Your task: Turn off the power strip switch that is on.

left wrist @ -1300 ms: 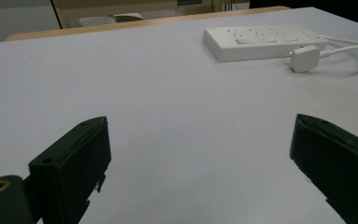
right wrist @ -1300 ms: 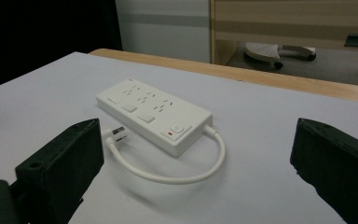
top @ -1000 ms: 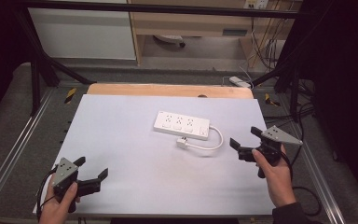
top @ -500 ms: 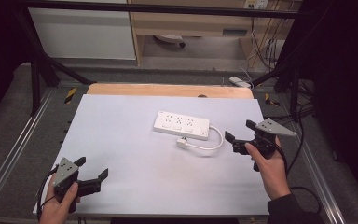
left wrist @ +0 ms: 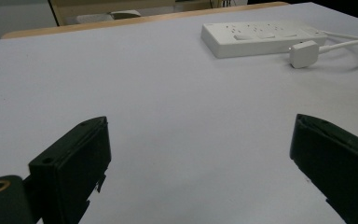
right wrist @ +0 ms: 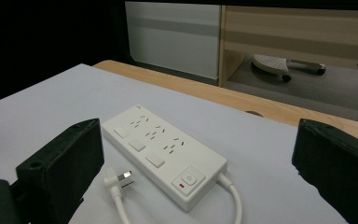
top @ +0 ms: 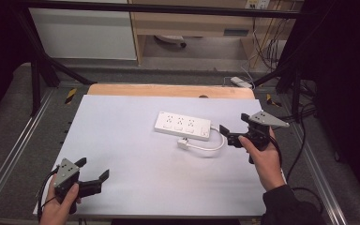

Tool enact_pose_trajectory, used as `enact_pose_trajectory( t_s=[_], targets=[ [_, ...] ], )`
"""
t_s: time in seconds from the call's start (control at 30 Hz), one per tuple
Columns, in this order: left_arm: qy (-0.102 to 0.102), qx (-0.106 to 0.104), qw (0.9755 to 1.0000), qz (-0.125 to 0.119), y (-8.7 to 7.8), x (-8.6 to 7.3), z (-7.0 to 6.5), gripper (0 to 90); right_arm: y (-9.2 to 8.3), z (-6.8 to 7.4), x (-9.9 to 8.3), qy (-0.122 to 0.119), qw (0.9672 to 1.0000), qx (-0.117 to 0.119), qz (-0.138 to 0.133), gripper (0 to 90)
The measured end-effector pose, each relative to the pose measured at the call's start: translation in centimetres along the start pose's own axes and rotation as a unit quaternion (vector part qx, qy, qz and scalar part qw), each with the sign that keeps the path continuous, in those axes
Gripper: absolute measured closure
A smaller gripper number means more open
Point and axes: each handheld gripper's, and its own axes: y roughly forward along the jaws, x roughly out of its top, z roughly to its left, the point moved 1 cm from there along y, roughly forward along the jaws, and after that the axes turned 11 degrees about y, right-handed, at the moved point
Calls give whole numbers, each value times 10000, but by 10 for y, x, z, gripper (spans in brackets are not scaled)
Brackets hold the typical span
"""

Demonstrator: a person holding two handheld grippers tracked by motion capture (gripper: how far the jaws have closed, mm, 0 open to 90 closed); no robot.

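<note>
The white power strip lies on the bench, its plug just beside it. The right tool, spread, is near it; the left tool, spread, is well apart.

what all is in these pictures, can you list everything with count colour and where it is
power strip: 1, white, right of the middle of the table, far half
plug: 1, white, lying unplugged on the table just in front of the power strip
cord: 1, white, loops from the right end of the power strip round to the plug
table: 1, pale grey top with a wooden strip along the far edge
cabinet: 1, white, on the floor beyond the table, left
shelf unit: 1, wooden, beyond the table, centre
left gripper: 1, black, open, near left corner of the table
right gripper: 1, black, open, just right of the power strip
hands: 2, one holding each gripper
</note>
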Motion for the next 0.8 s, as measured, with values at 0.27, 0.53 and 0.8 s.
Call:
enact_pose_trajectory(
  t_s=[0.27,0.53,0.8],
  targets=[
    [30,-5,10000,19,0,0,0,50,12,6,6,-39,10000,25,22,37],
    [68,-58,9999,45,3,1,-2,50,20,9,9,-26,10000,60,32,43],
    [16,-10,10000,-12,6,4,1,49,30,11,12,10,9999,109,85,42]
  ],
)
